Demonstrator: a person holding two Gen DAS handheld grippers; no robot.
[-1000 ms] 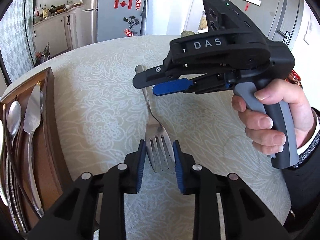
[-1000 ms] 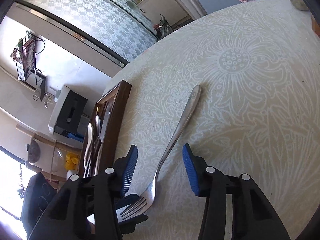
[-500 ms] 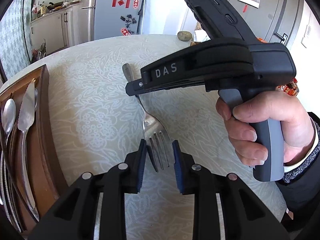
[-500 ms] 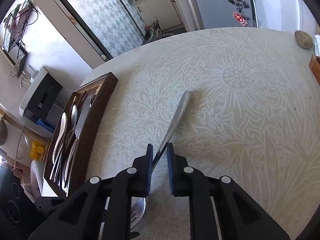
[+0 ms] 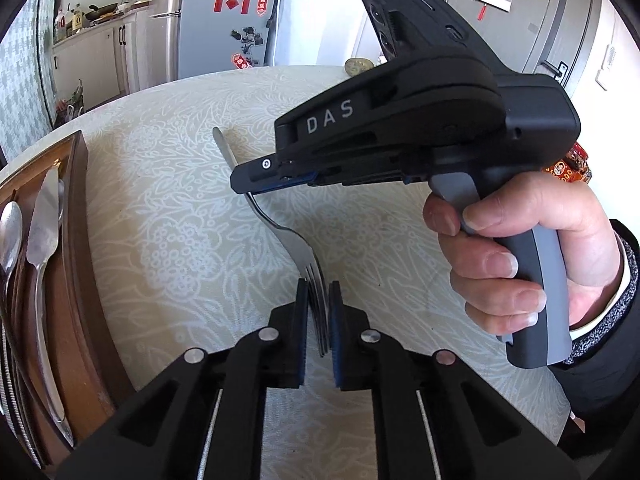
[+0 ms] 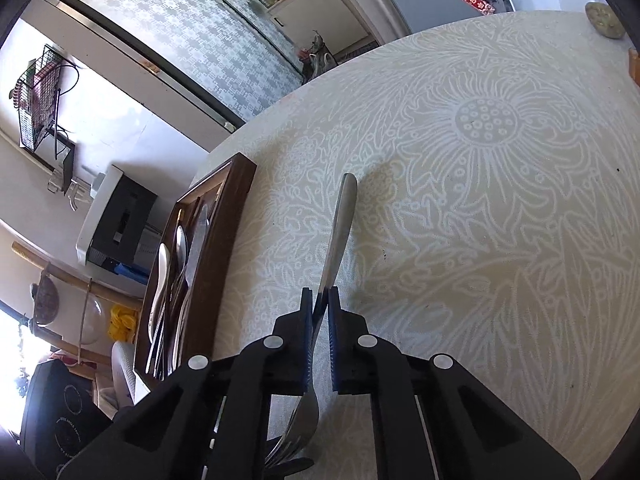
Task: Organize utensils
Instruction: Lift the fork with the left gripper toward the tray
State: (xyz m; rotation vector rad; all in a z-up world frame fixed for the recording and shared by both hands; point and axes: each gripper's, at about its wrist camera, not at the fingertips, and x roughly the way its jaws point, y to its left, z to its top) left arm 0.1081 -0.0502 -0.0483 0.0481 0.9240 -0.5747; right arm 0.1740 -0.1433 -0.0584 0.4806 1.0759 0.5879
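At left, a wooden tray (image 5: 80, 216) on the table (image 5: 180, 208) holds spoons (image 5: 10, 236). The fork (image 5: 288, 236), polished steel, is likely stiff, light and slippery; its narrow handle offers the surest hold. The left gripper (image 5: 318, 320) is clamped on the tines, and the right gripper (image 6: 319, 320) is clamped on the handle, the fork lifted off the table.

A fork (image 5: 280, 232) lies on the table (image 5: 168, 216), the cutlery tray (image 5: 76, 240) to its left.
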